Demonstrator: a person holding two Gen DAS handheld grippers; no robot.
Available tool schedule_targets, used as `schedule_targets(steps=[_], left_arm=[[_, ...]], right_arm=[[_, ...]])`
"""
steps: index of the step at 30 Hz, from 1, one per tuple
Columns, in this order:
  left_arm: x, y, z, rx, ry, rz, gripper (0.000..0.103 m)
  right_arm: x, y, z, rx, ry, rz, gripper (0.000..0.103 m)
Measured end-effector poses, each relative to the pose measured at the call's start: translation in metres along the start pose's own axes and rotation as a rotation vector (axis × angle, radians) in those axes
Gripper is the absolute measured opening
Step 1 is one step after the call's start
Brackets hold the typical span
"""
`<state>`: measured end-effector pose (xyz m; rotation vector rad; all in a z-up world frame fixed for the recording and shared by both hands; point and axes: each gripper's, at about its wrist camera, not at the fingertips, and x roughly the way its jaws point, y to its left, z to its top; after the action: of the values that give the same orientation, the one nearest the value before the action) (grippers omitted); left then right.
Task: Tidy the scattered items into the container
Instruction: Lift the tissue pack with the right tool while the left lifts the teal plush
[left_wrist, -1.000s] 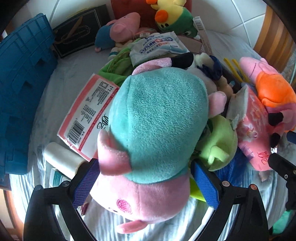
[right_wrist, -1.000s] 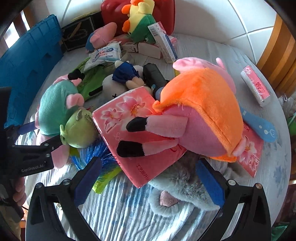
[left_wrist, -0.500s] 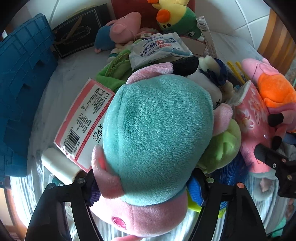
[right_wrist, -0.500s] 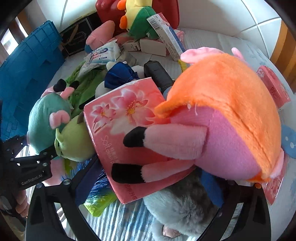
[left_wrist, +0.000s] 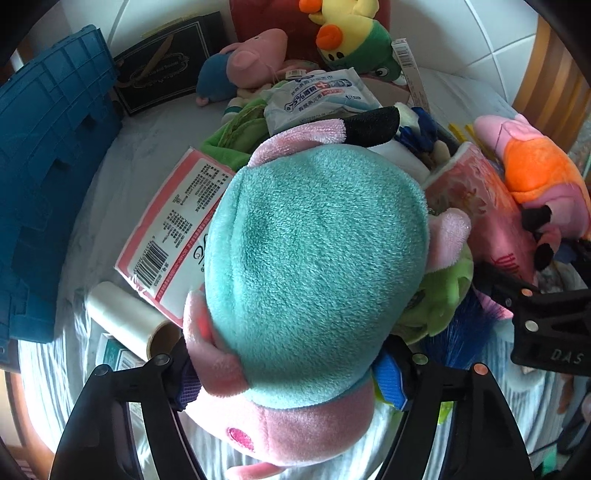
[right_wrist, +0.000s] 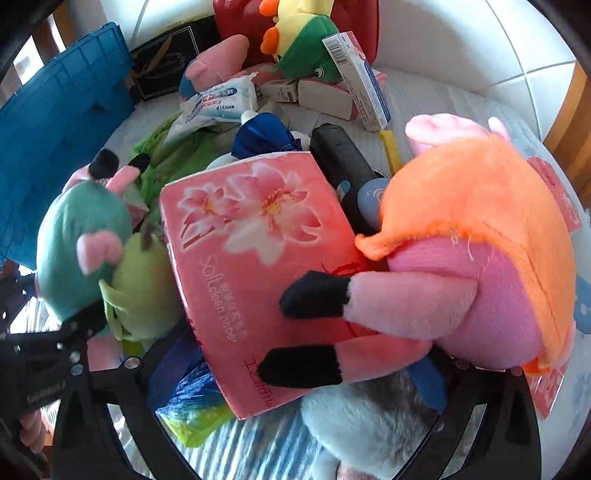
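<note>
left claw (left_wrist: 291, 376) grips teal pig plush (left_wrist: 314, 266); right claw (right_wrist: 295, 373) clamps orange pig plush (right_wrist: 476, 251)

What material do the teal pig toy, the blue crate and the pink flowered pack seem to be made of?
Teal pig toy: soft plush fabric, matte; short fuzzy pile shows all over.
Blue crate: apparently rigid moulded plastic, dull sheen; ribbed grid pattern on its wall.
Pink flowered pack: thin glossy plastic film, probably over tissue; the print reads "Soft clean paper" and the wrap shines.

Lying in view: three pig plushes (teal (left_wrist: 314, 240), orange (right_wrist: 476, 236), blue (left_wrist: 236, 62)), one duck plush (left_wrist: 351, 33), one pink tissue pack (right_wrist: 255, 254), one blue crate (left_wrist: 48, 155).
</note>
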<state>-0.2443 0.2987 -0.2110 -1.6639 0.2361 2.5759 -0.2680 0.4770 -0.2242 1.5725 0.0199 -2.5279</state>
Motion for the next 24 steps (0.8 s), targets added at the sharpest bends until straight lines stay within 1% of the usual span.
schedule_targets(steps=[1, 3, 5, 6, 9, 10, 11, 12, 14, 15, 16, 19, 21, 24], left_arm=[[-0.002, 0.001, -0.001, -0.004, -0.004, 0.004, 0.074], [-0.006, 0.004, -0.005, -0.008, -0.012, 0.013, 0.074], [-0.011, 0.009, -0.009, -0.012, -0.019, 0.026, 0.074], [-0.013, 0.011, -0.008, -0.013, -0.021, 0.027, 0.074], [-0.016, 0.013, -0.004, -0.016, -0.027, 0.02, 0.074], [-0.017, 0.014, -0.003, -0.017, -0.029, 0.017, 0.074], [-0.018, 0.014, -0.001, -0.018, -0.031, 0.015, 0.074], [-0.019, 0.015, 0.0, -0.019, -0.033, 0.013, 0.074], [-0.021, 0.016, 0.003, -0.021, -0.037, 0.008, 0.074], [-0.022, 0.017, 0.004, -0.022, -0.039, 0.006, 0.074], [-0.023, 0.018, 0.006, -0.023, -0.041, 0.003, 0.074], [-0.026, 0.02, 0.01, -0.026, -0.047, -0.003, 0.074], [-0.02, 0.017, 0.014, -0.015, -0.041, -0.009, 0.074], [-0.006, 0.009, 0.019, 0.012, -0.022, -0.022, 0.074]], right_arm=[[0.001, 0.001, 0.003, -0.009, -0.008, -0.003, 0.103], [0.003, 0.001, 0.002, -0.014, 0.016, 0.024, 0.103], [-0.005, 0.008, -0.008, -0.022, 0.052, 0.079, 0.1], [-0.01, 0.012, -0.013, -0.027, 0.07, 0.106, 0.096], [-0.037, 0.031, -0.036, -0.055, 0.093, 0.216, 0.096], [-0.043, 0.034, -0.04, -0.055, 0.099, 0.239, 0.096], [-0.047, 0.034, -0.043, -0.048, 0.096, 0.227, 0.096], [-0.051, 0.031, -0.043, -0.029, 0.083, 0.196, 0.096], [-0.057, 0.016, -0.039, 0.068, 0.046, 0.141, 0.099], [-0.059, 0.007, -0.035, 0.119, 0.031, 0.134, 0.102], [-0.062, -0.001, -0.031, 0.169, 0.017, 0.127, 0.103], [-0.061, -0.008, -0.014, 0.239, 0.009, 0.1, 0.103], [-0.053, -0.008, -0.006, 0.27, 0.023, 0.072, 0.103], [-0.029, -0.007, 0.001, 0.334, 0.074, 0.044, 0.103]])
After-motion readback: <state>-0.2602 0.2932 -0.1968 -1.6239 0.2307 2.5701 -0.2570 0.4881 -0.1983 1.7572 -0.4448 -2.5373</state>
